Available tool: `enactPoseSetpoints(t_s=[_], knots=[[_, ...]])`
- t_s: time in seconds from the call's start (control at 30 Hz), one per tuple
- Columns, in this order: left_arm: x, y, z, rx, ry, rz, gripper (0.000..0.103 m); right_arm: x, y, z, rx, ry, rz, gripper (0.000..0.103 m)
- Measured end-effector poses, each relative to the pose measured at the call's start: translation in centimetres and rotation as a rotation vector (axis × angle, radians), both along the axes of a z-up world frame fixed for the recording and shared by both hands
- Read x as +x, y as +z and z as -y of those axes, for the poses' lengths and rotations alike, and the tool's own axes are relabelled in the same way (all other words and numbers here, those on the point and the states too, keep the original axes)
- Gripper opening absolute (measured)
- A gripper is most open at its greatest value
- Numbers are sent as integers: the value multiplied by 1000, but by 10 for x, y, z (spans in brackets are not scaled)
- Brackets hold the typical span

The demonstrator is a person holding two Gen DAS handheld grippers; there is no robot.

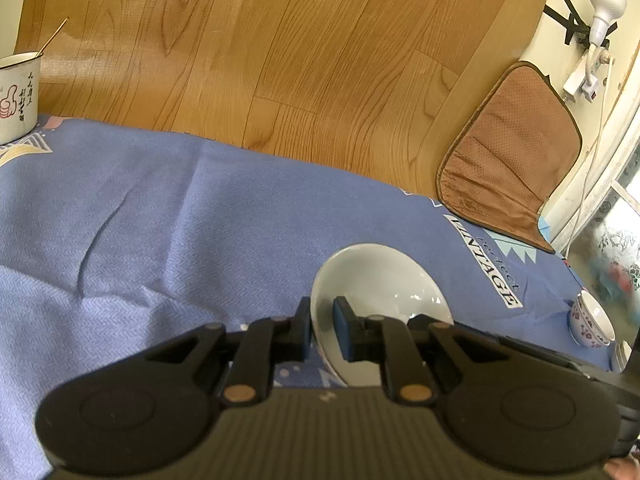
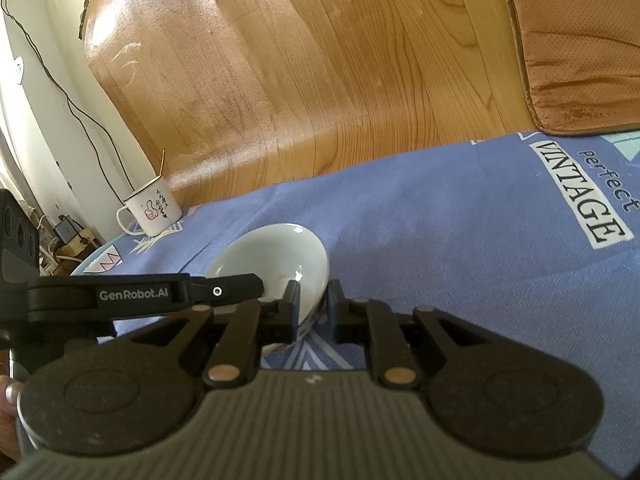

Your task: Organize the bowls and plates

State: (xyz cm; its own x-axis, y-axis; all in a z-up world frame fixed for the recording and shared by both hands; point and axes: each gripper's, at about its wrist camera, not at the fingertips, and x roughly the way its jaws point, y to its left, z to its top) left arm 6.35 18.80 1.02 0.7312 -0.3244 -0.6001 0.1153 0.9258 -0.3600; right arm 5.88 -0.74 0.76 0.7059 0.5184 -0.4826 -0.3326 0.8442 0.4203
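Observation:
A pale white bowl (image 1: pixel 380 284) is held between both grippers above the blue tablecloth (image 1: pixel 160 220). My left gripper (image 1: pixel 322 328) is shut on the bowl's left rim, one finger outside and one inside. My right gripper (image 2: pixel 314 310) is shut on the same bowl (image 2: pixel 272 256) at its right rim. The left gripper's finger (image 2: pixel 224 290) shows across the bowl in the right wrist view. A small stack of patterned bowls (image 1: pixel 590 320) stands at the table's right edge.
A white enamel mug (image 1: pixel 16 96) with a stick in it stands at the far left of the table; it also shows in the right wrist view (image 2: pixel 150 210). A brown seat cushion (image 1: pixel 508 152) lies beyond the table's far right edge. Wood floor (image 1: pixel 280 40) is behind.

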Motion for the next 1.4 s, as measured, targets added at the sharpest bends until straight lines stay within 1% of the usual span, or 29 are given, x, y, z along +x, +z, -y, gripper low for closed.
enactPoseSetpoints(t_s=[0.23, 0.57, 0.63, 0.67, 0.73, 0.87, 0.93, 1.03, 1.2, 1.3, 1.4], knots=[[-1, 1, -2, -22, -3, 12, 13, -2, 1, 1, -2, -9, 17, 13], [1, 0, -2, -7, -7, -6, 14, -3, 2, -1, -6, -11, 30, 13], [0, 1, -1, -1, -2, 0, 15, -3, 3, -1, -9, -6, 34, 13], [0, 1, -1, 1, 0, 3, 18, -3, 3, -2, -12, -6, 36, 13], [-1, 2, -1, -2, -1, 9, 18, -3, 2, -1, -11, -5, 36, 13], [0, 1, 1, 2, -11, 1, 17, -1, 2, -1, -8, -3, 17, 20], [0, 1, 1, 11, -12, 3, 16, -1, 2, -2, -7, 0, 16, 20], [0, 0, 1, 15, -8, 7, 16, -2, 2, -3, -17, 1, 18, 17], [1, -1, 0, -12, -9, -4, 16, -4, 4, -5, -29, 2, 30, 13], [-2, 5, 8, -15, -19, -6, 16, -7, 5, 0, -33, -10, 22, 11], [-9, 14, 26, -3, -44, 6, 16, -16, 13, 11, -23, -32, 32, 11]])
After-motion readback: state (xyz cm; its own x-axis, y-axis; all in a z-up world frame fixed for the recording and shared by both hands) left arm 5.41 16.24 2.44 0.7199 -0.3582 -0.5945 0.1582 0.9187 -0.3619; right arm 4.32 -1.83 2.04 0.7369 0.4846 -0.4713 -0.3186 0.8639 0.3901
